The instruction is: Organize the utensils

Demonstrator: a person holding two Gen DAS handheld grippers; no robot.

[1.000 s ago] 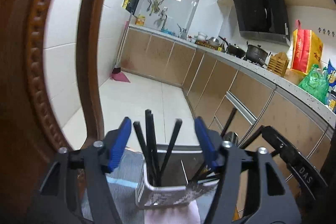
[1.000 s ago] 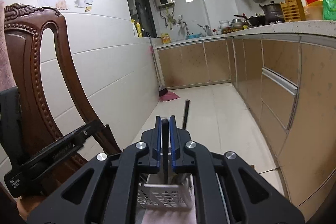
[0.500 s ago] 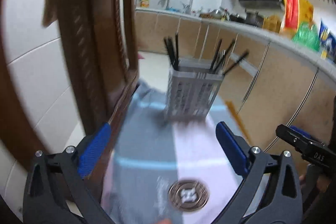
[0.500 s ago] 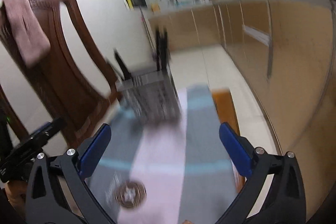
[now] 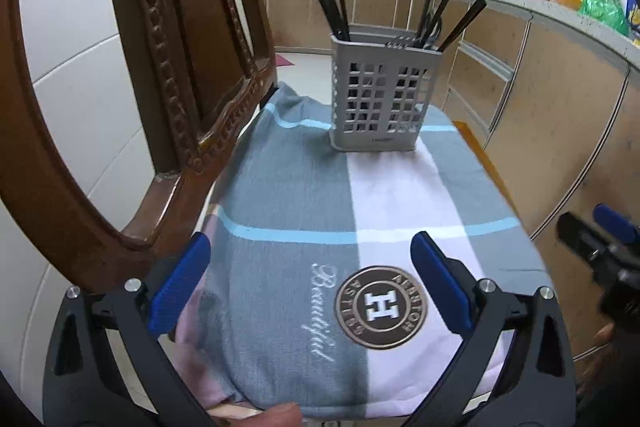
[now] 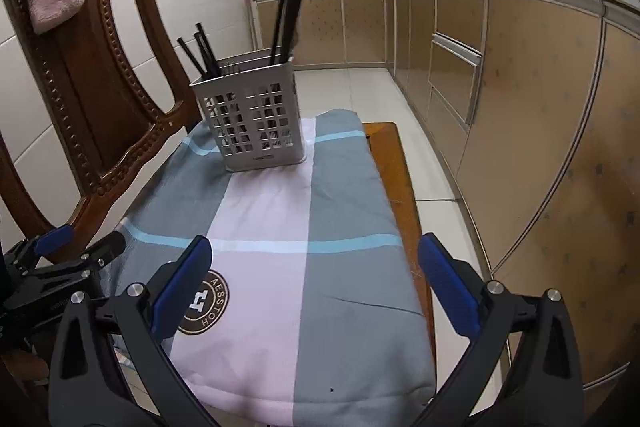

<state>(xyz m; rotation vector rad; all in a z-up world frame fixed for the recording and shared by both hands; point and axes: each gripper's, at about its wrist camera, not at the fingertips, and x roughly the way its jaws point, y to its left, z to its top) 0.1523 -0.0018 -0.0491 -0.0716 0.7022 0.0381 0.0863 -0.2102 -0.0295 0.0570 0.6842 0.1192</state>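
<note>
Both grippers have pulled back from the grey caddy [image 5: 385, 95]; left gripper [image 5: 310, 281] and right gripper [image 6: 314, 283] spread empty, chopsticks [image 6: 285, 23] already sorted inside it

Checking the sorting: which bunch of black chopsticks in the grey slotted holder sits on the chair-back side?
The bunch of three black chopsticks in the grey slotted plastic holder's left compartment, nearest the carved wooden chair back; the other utensils lean right.
</note>
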